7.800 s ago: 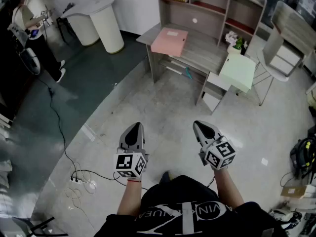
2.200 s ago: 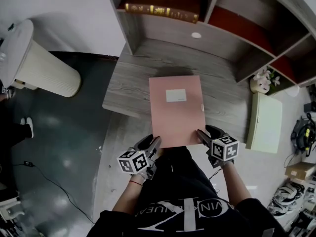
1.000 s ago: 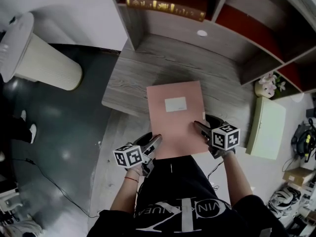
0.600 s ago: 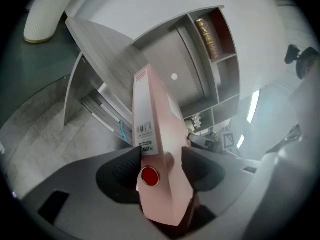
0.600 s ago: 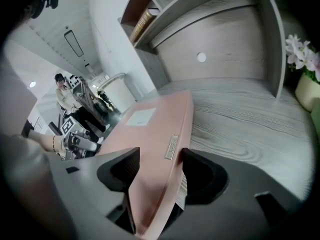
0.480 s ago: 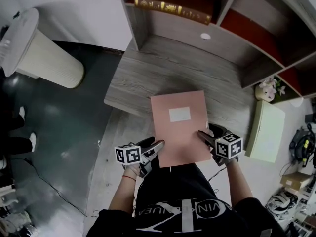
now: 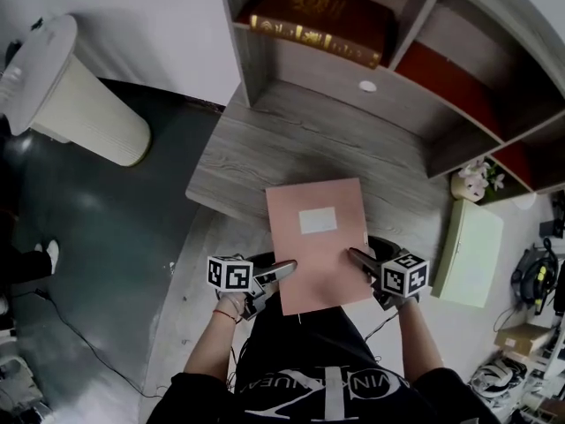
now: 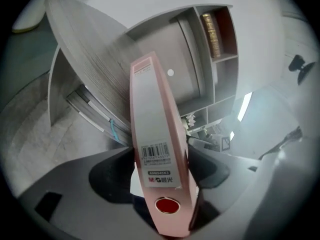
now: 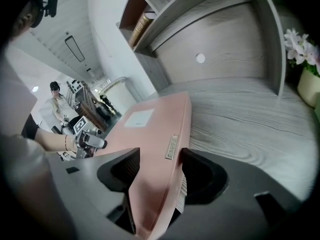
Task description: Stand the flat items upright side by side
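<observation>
Both hand-held grippers are on the pink folder, one at each near corner. The folder lies roughly flat, label side up. Its far half is over the bench and its near end hangs past the bench's front edge toward me. I can't tell whether the far end rests on the bench top.

Left hand-held gripper: my forearm comes up from below the bench's front edge and the wrist is turned inward, so the gripper points across at the folder's spine side, close to level. Its jaws have just been opening. The spine with the barcode sticker sits between them, the pads lie just beside both faces, and the hold looks slack, not clamped.

Right hand-held gripper: angled inward and tipped down toward the bench. It is pinching the folder's clasp edge, one pad on top and one underneath.

A pale green folder lies flat just off the bench's right end. A flower pot stands at the bench's back right corner. A brown book lies flat on the shelf above the bench.
</observation>
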Tool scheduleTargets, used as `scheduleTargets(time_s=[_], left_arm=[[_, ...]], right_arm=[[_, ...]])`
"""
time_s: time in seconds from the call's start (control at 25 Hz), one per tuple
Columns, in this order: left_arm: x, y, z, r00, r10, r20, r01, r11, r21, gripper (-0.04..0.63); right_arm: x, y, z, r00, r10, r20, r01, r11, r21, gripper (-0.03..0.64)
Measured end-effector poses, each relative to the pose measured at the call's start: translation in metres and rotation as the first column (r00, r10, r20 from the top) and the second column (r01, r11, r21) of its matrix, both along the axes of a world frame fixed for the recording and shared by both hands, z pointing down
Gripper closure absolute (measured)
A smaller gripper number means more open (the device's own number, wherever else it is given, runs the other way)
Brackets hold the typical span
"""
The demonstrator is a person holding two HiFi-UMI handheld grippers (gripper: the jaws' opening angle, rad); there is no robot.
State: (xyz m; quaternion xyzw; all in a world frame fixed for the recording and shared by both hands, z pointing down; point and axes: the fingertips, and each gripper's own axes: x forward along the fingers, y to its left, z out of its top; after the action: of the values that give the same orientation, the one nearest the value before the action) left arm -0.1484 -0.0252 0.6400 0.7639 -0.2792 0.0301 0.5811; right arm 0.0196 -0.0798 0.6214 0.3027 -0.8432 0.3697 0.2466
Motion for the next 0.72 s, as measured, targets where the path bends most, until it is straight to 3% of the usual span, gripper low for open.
scheduleTargets(time_s=[0.12,0.28,0.56,0.72], left_arm=[[-0.01,-0.006,-0.014,0.998,0.011,0.06,-0.015,0.998,0.06,0.267],[-0.035,-0.029,-0.044,0.989,-0.034,0.145,0.008,0.984,0.175,0.267],[-0.077,-0.063,-0.099,0.957,-0.164,0.238,0.074,0.934,0.349,0.268],[-0.09,-0.076,-0.118,0.92,-0.23,0.319,0.078,0.902,0.425,0.27]], right_arm=[[-0.012,-0.008,-0.009,1.0,-0.024,0.011,0.024,0.999,0.043,0.344],[-0.037,-0.029,-0.025,0.998,-0.038,0.044,0.033,0.994,0.103,0.344],[-0.081,-0.068,-0.06,0.989,-0.095,0.117,0.07,0.976,0.205,0.348],[-0.099,-0.091,-0.079,0.98,-0.165,0.111,0.125,0.946,0.3,0.35]])
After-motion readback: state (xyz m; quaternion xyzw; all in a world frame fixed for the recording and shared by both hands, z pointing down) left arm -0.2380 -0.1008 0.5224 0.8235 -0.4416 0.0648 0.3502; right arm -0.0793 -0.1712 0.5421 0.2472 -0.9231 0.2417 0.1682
